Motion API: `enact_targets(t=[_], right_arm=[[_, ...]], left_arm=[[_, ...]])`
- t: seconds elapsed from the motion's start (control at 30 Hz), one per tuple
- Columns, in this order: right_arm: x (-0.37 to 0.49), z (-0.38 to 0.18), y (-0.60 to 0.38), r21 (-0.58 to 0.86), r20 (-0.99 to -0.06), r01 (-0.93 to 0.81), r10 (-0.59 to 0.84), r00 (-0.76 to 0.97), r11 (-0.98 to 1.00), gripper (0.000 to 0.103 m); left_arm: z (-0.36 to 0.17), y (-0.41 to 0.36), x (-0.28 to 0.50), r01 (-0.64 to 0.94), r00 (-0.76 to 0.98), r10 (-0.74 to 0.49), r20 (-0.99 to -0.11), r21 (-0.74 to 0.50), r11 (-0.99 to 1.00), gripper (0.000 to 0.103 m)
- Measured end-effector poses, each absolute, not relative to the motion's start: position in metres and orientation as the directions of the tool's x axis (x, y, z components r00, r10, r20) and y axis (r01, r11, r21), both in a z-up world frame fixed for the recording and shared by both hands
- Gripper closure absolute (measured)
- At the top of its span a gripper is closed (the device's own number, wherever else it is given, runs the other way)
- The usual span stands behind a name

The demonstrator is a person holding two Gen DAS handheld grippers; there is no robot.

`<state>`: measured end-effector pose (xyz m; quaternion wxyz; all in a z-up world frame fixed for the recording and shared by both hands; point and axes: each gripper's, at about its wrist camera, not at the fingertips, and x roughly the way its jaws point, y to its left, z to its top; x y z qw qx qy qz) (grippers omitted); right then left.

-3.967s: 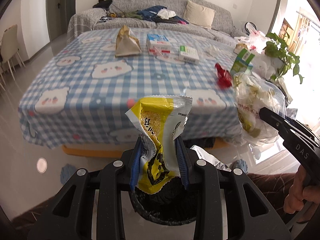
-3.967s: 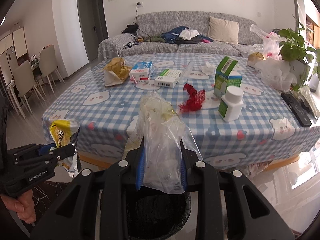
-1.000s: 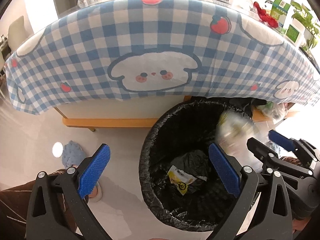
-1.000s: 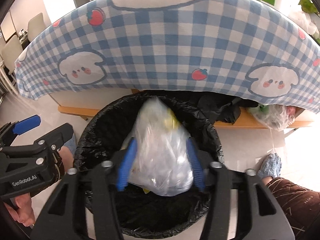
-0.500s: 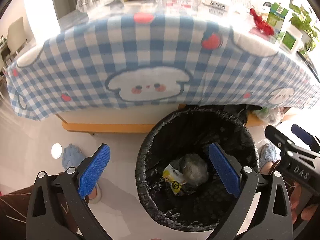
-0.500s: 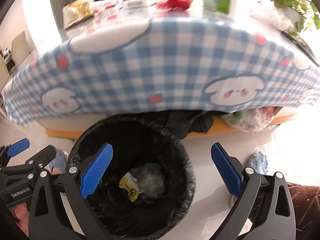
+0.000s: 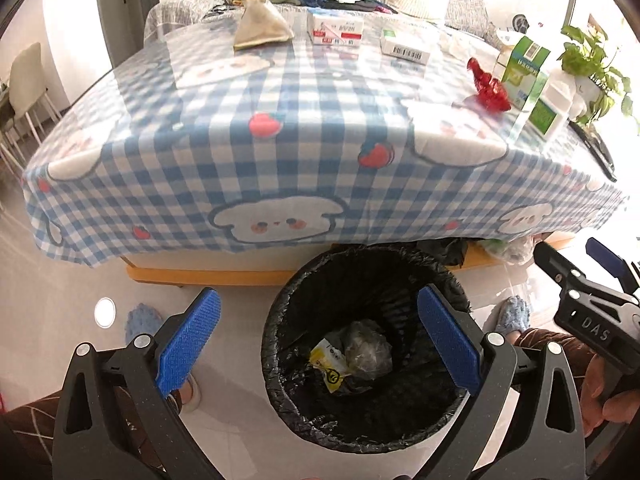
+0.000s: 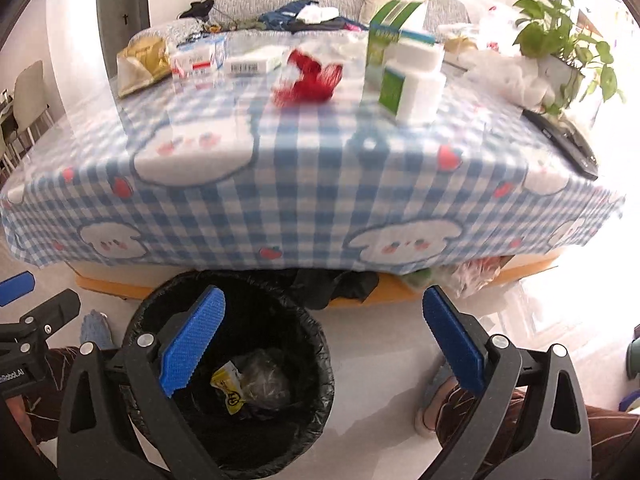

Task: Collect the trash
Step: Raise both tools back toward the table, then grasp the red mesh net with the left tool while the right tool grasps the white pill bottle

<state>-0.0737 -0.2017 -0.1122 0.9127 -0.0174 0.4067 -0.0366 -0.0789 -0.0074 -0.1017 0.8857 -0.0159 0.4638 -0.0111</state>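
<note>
Both grippers empty, jaws spread wide: left gripper [image 7: 316, 344] and right gripper [image 8: 324, 350] hover above the black-lined trash bin [image 7: 280, 320] on the floor at the table's near edge. Already binned: yellow snack wrapper [image 7: 330, 364] and crumpled clear plastic bag [image 7: 368, 350], lying side by side at the bottom, touching. Remaining trash all up and forward on the checked tablecloth [image 7: 240, 152], well apart from both sets of fingers. Nearest candidate: red crumpled wrapper [image 8: 308, 76], centre-right of the tabletop, just beside the green-and-white carton [image 8: 380, 32] and white bottle [image 8: 416, 92]; almost dead ahead of the right gripper, off to the right of the left one, so right hand looks the closer reach. No clear long axis on it, blurred in the right view, elongated roughly away from the camera in the left view [image 7: 488, 84]. Tan paper bag [image 7: 260, 24] far left, better placed for the left gripper. Versus four seconds back: then left clamped on the yellow wrapper, right on the clear bag, both held over the bin; now both pieces dropped in, jaws released, views tilted back up to the tabletop.
</note>
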Motion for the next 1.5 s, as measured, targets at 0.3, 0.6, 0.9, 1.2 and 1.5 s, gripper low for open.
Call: enact_targets(t=[0.3,0.6,0.9,1.2,1.5], right_arm=[[-0.064,-0.077,-0.233,-0.034,-0.704,0.085,-0.084,0.705,0.996,0.008],[-0.032,-0.051,-0.261,-0.021,-0.680,0.084,-0.076,0.730,0.996,0.008],[0.002,-0.036,-0.280,-0.051,-0.645,0.033,-0.058,0.762,0.998,0.008],[0.049,-0.047,-0.291,-0.024,-0.670,-0.017,-0.004,0.743,1.000,0.025],[0.062,-0.051,-0.290,0.007,-0.683,-0.035,0.030,0.730,0.999,0.060]], left_arm=[[-0.078,-0.028,-0.066,0.045,0.583,-0.053,-0.810,-0.033,0.998,0.006],[-0.052,-0.058,-0.029,0.093,0.589,-0.080,-0.804,-0.031,0.995,0.007],[-0.027,-0.087,0.024,0.097,0.599,-0.073,-0.798,-0.018,0.995,0.007],[-0.032,-0.119,0.077,0.113,0.582,-0.063,-0.811,0.004,0.994,0.007],[-0.049,-0.145,0.111,0.132,0.554,-0.063,-0.830,0.013,0.991,0.007]])
